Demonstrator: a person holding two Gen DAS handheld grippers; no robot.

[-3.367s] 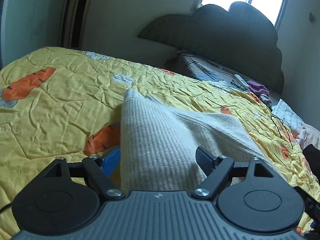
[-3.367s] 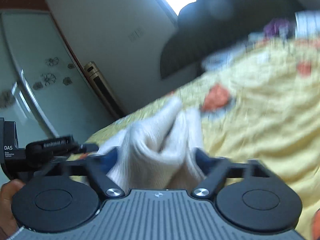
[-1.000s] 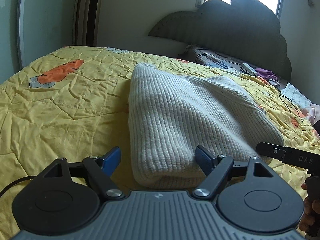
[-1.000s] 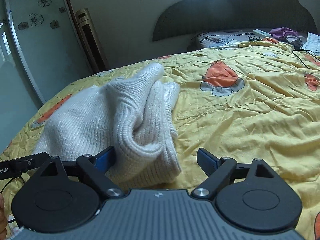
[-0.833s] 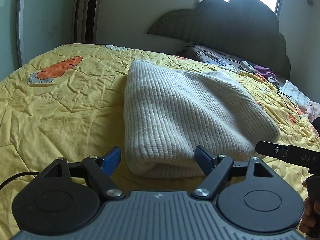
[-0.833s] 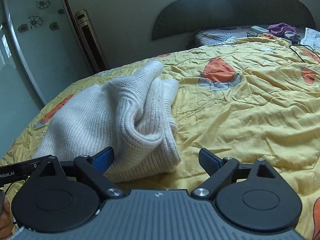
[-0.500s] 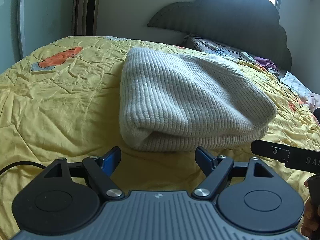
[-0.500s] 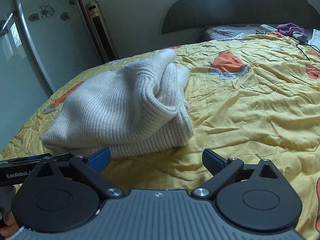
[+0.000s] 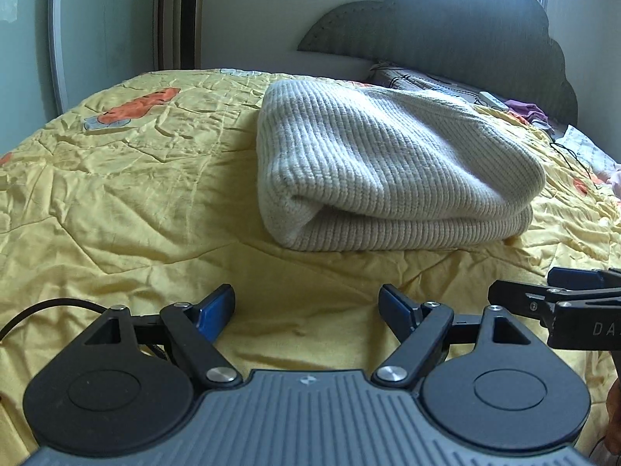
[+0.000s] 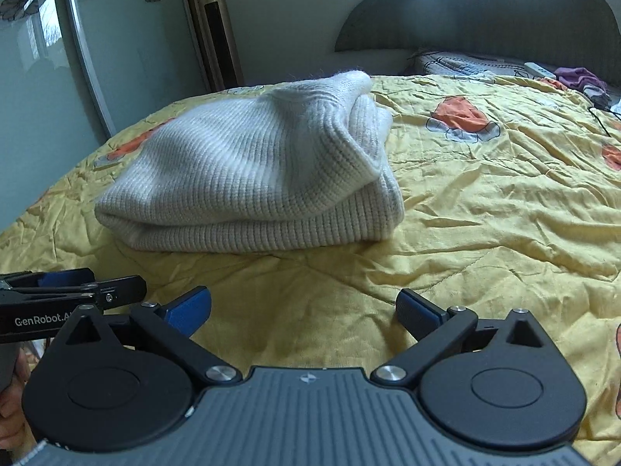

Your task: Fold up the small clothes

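Ahead of both empty grippers (apart, untouched) lies the folded sweater (image 9: 388, 163).

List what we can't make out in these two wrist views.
- Sweater: the far side and underside are hidden by its own bulk in both views, so what kind of garment it is stays unclear.
- Person's hand: cut off by the left frame edge, right wrist view.
- Items by the headboard: too small to identify.

The sweater (image 9: 388, 167) is chunky ribbed knit, cream, soft and matt. Under it the bedspread (image 9: 136, 194) is thin quilted yellow cloth, crinkly with a slight sheen. The left gripper (image 9: 306, 305) looks matt black plastic, shiny metal screw heads, blue pads.
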